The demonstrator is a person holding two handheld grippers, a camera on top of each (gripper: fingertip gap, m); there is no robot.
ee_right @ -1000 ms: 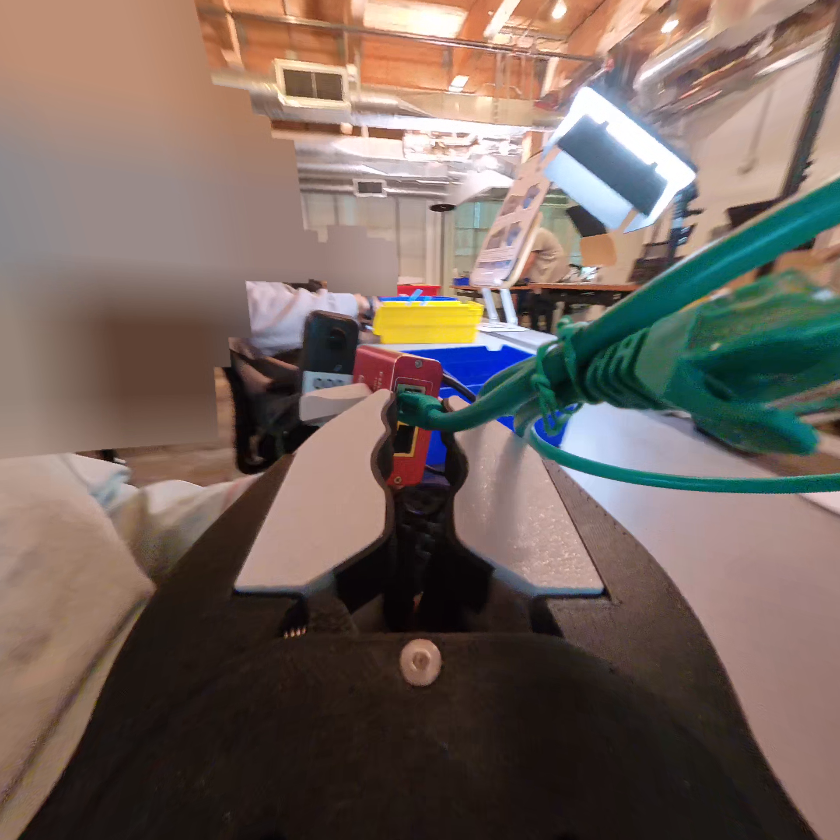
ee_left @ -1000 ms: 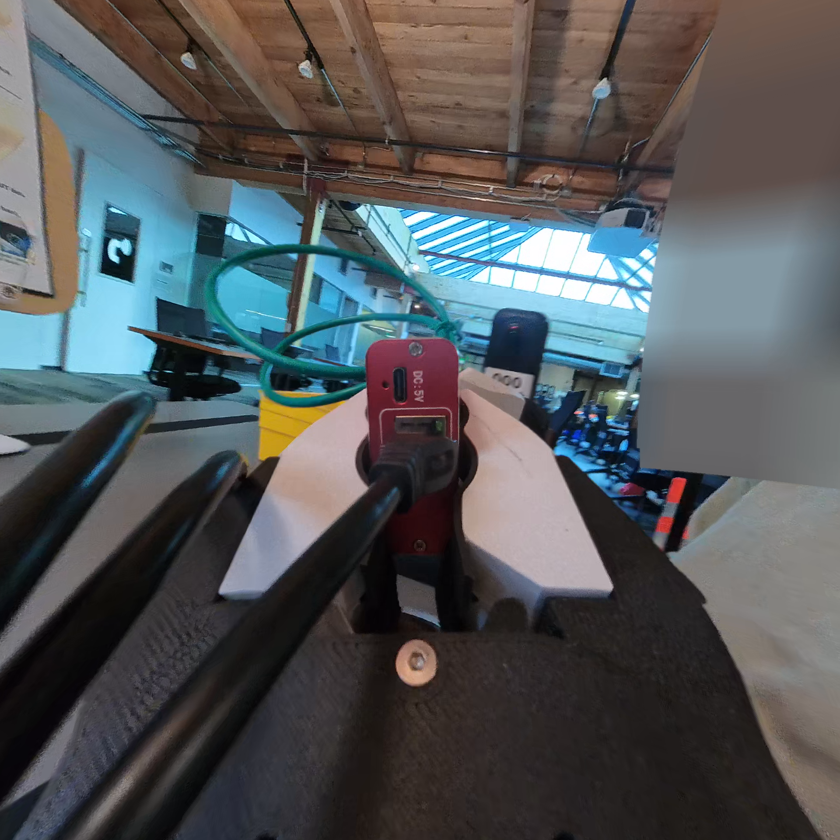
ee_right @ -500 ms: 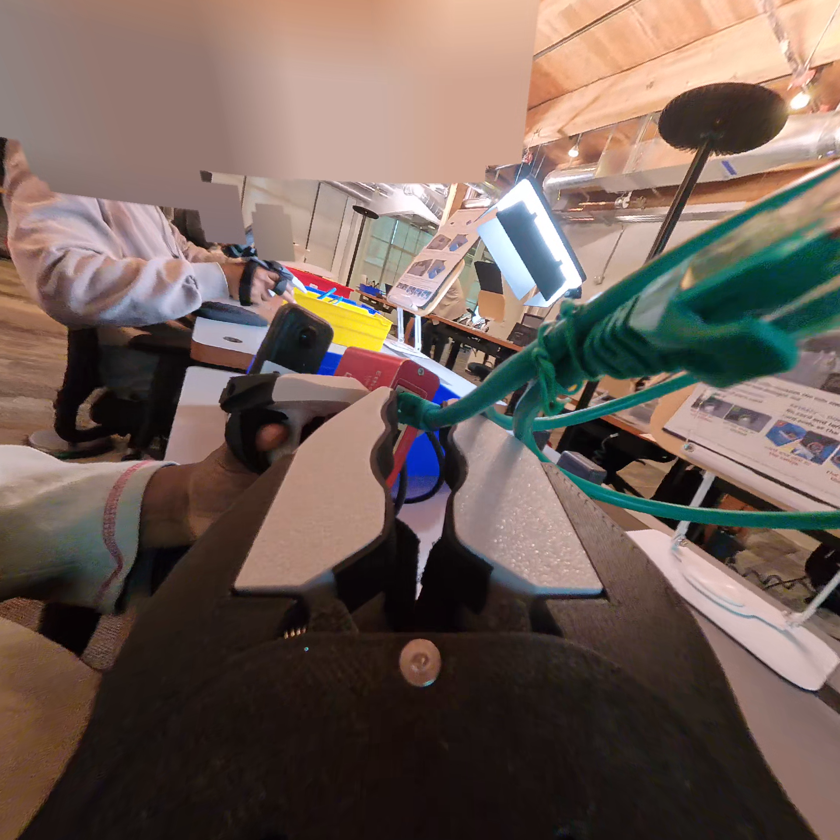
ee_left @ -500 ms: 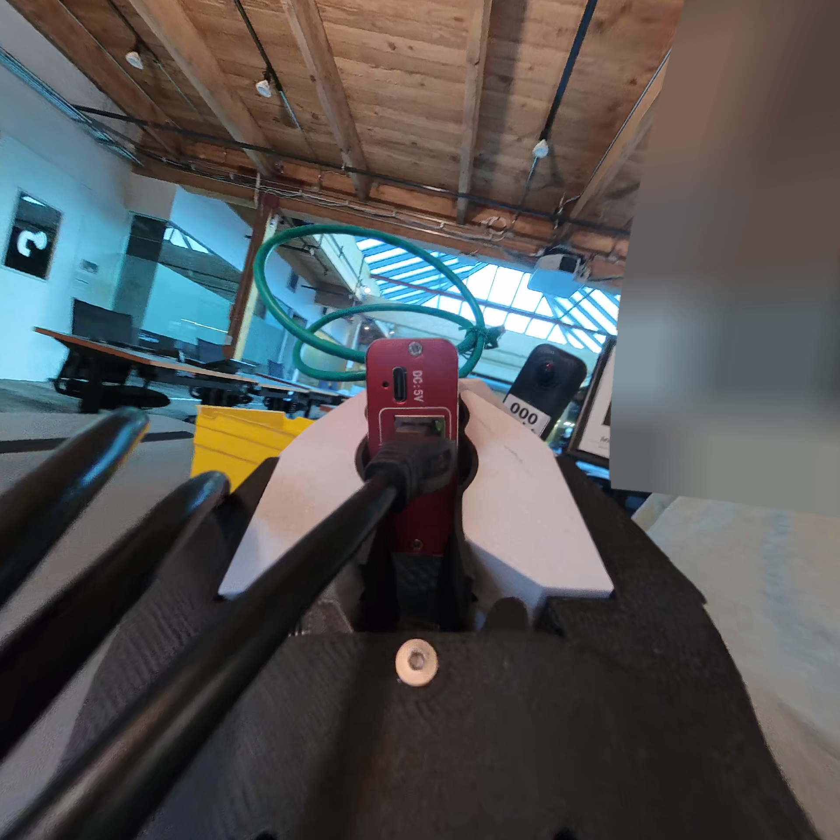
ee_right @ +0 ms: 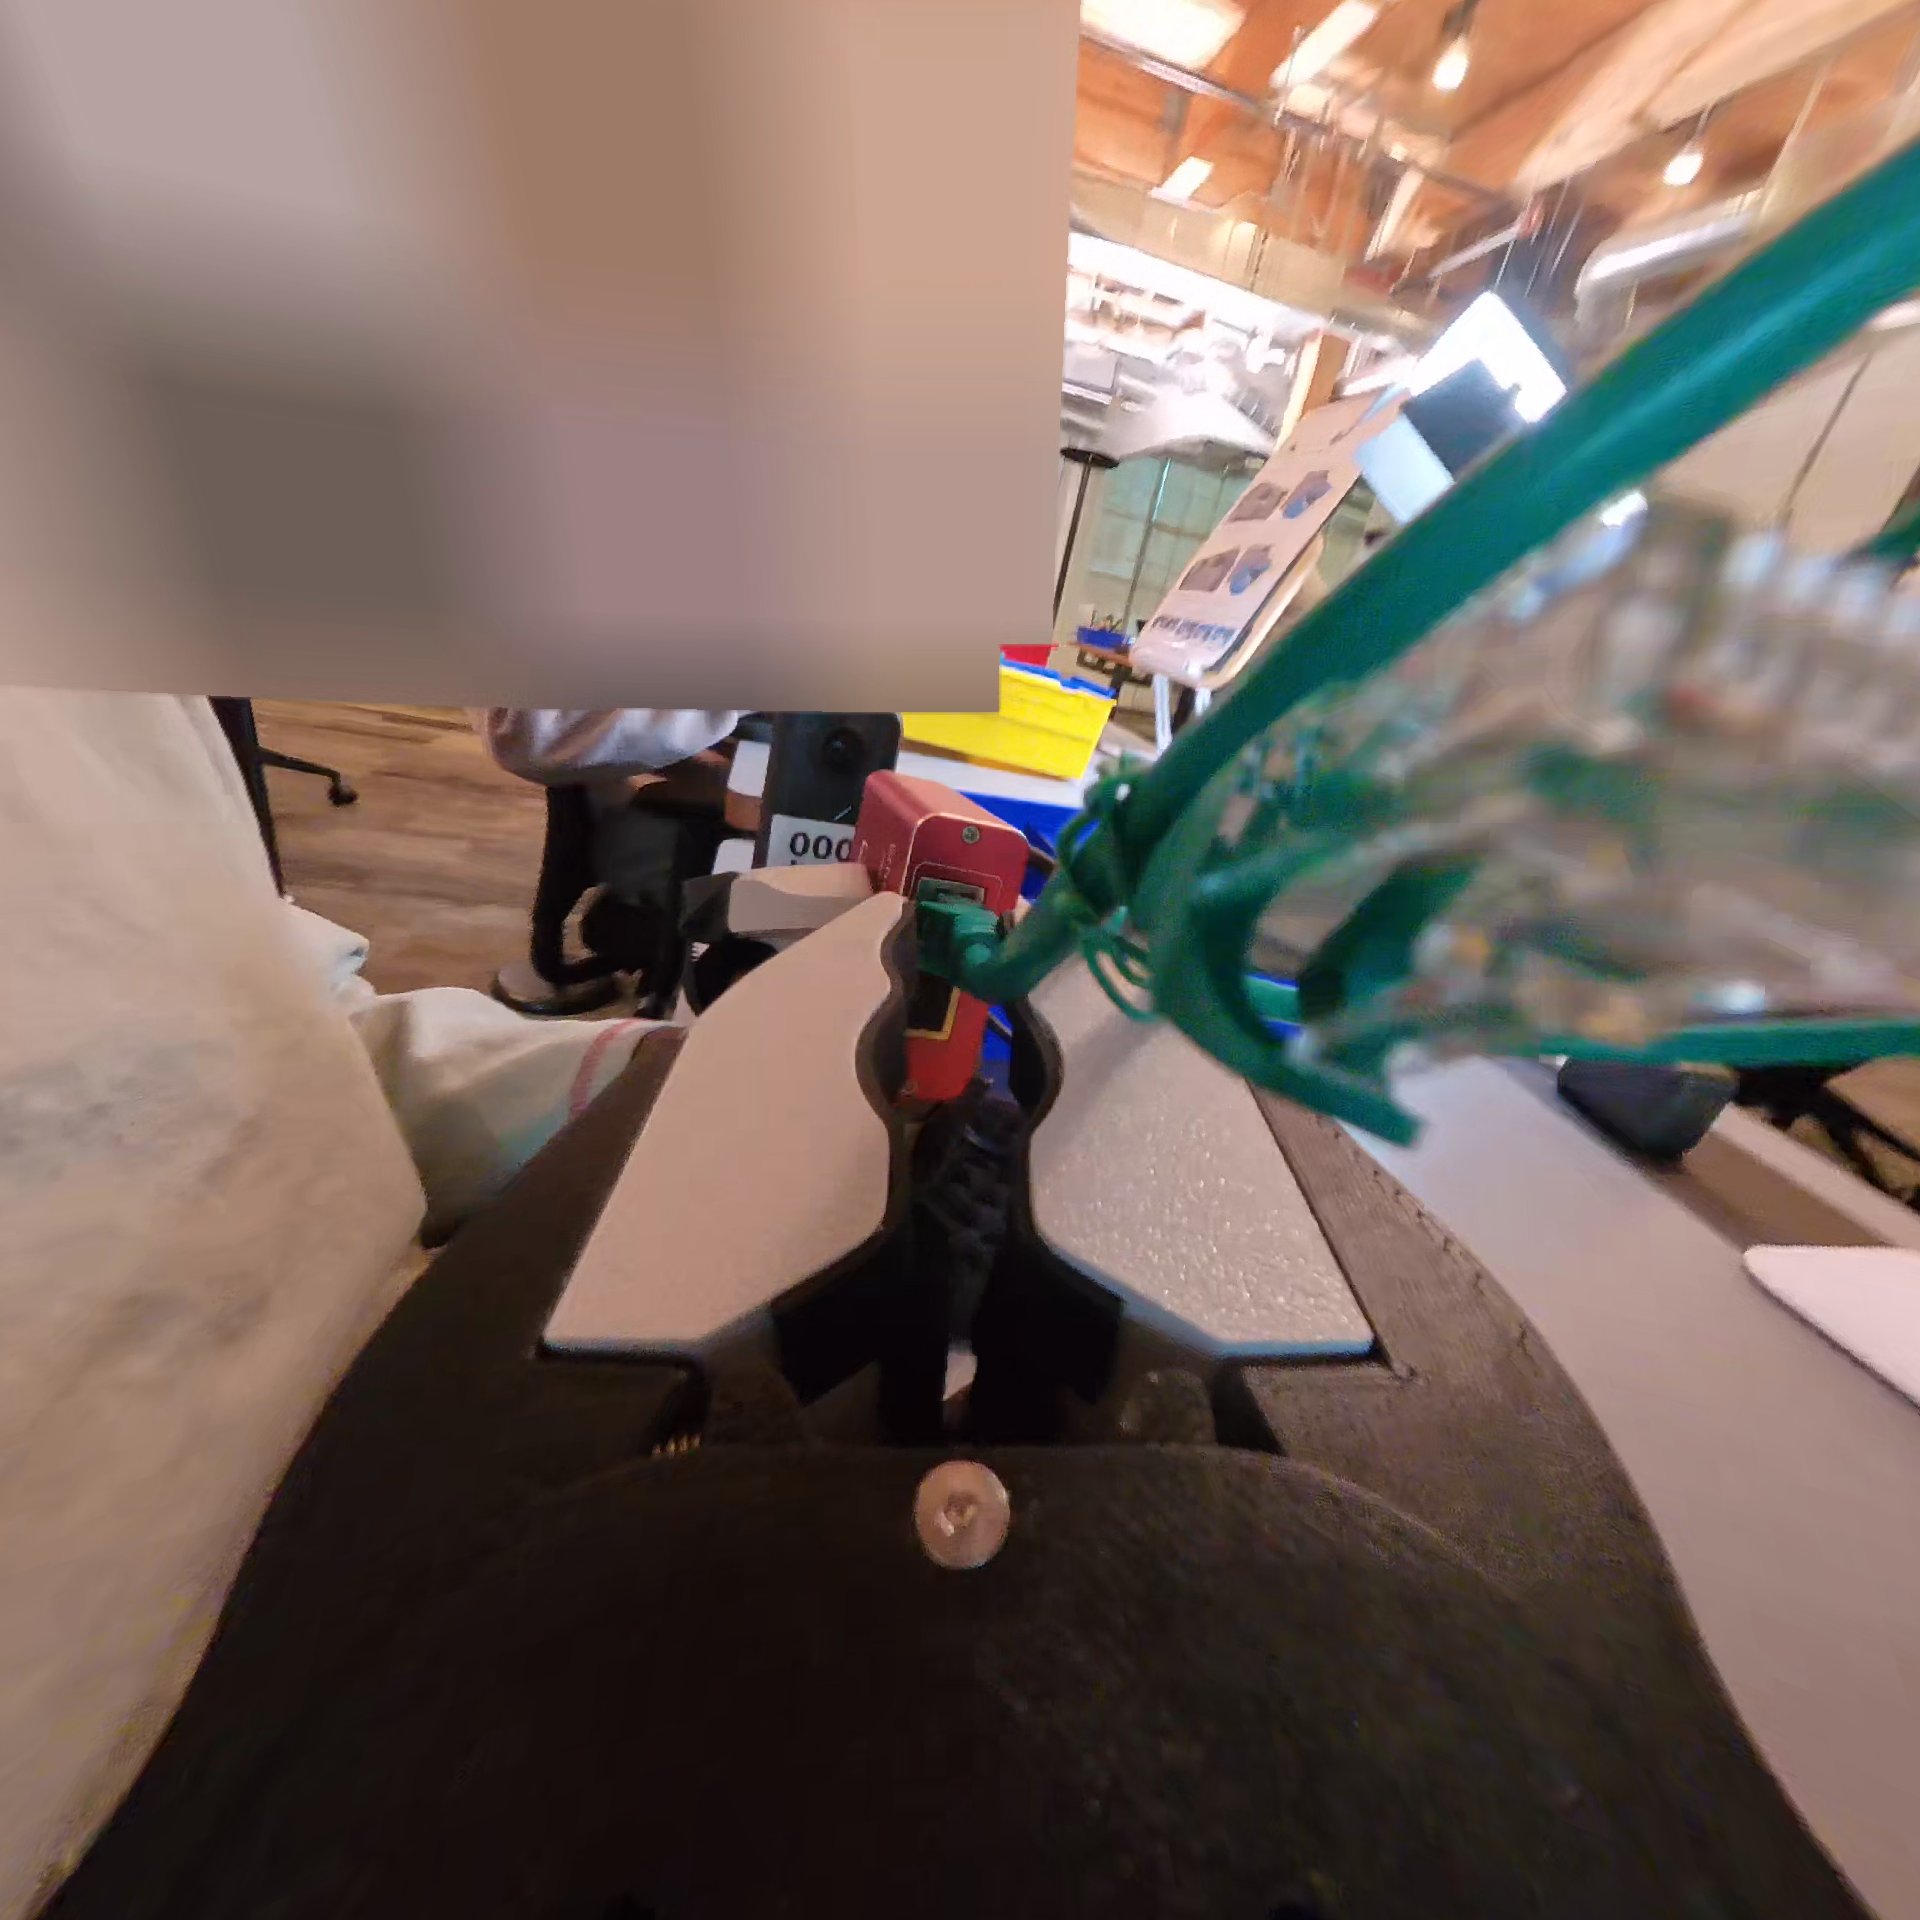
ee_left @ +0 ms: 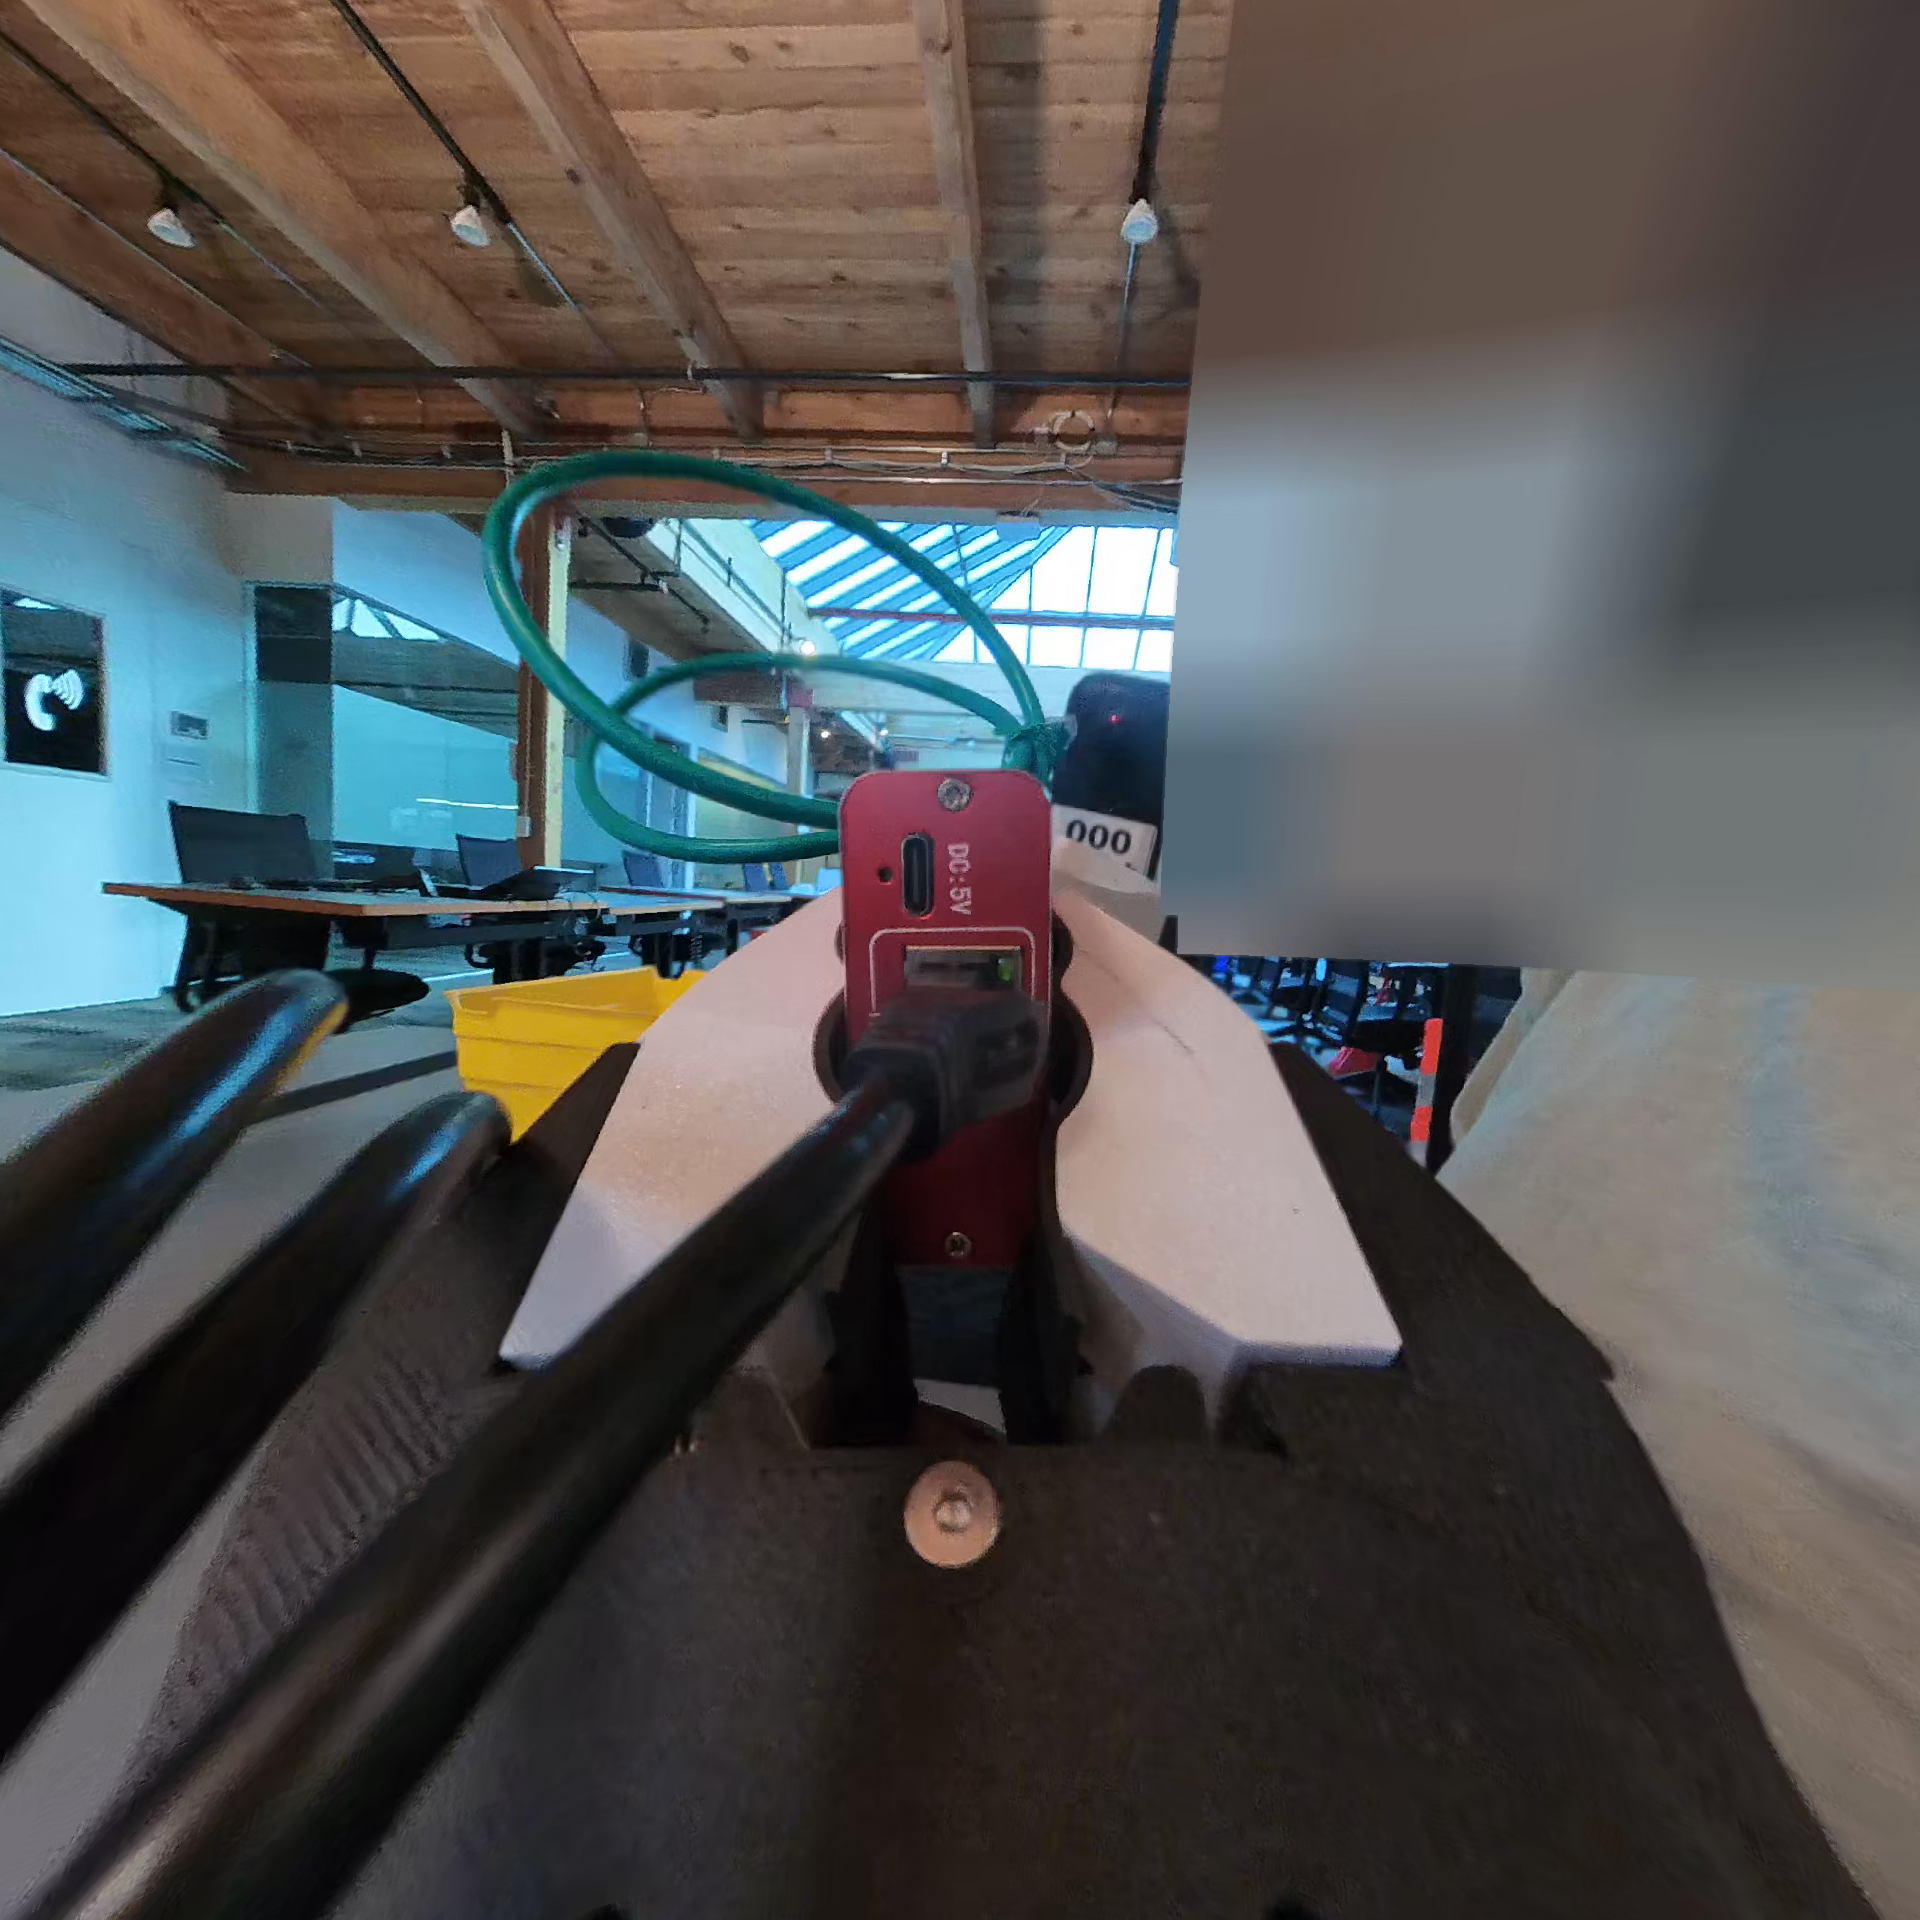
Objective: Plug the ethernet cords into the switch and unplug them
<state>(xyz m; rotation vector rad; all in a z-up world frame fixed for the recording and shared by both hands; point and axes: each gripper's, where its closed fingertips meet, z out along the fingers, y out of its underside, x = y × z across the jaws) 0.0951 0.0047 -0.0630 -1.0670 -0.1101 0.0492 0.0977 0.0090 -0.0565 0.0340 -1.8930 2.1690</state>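
My left gripper [ee_left: 943, 927] is shut on the red switch [ee_left: 940, 862] and holds it upright in the air. A black cord [ee_left: 665, 1309] is plugged into the port that faces this camera. A green cord [ee_left: 727, 665] loops behind the switch. In the right wrist view my right gripper [ee_right: 961, 966] is shut on the green plug [ee_right: 943, 928], which sits in the upper port of the switch [ee_right: 940, 842]. The green cord's free clear plug [ee_right: 1662, 779] dangles blurred close to the right camera. The left gripper's white finger [ee_right: 790, 899] shows beside the switch.
A grey table [ee_right: 1662, 1455] lies on the right with a white base plate [ee_right: 1849, 1320] on it. Yellow bins [ee_left: 551, 1039] [ee_right: 1049, 712] stand behind. A cream sleeve [ee_right: 156, 1143] fills the left. A seated person [ee_right: 603, 743] is farther back. The grippers are tip to tip, or close to it.
Both grippers have swung together with the switch, so the background shifted. The green plug stays in my right gripper. The free green plug has swung closer to the right camera.
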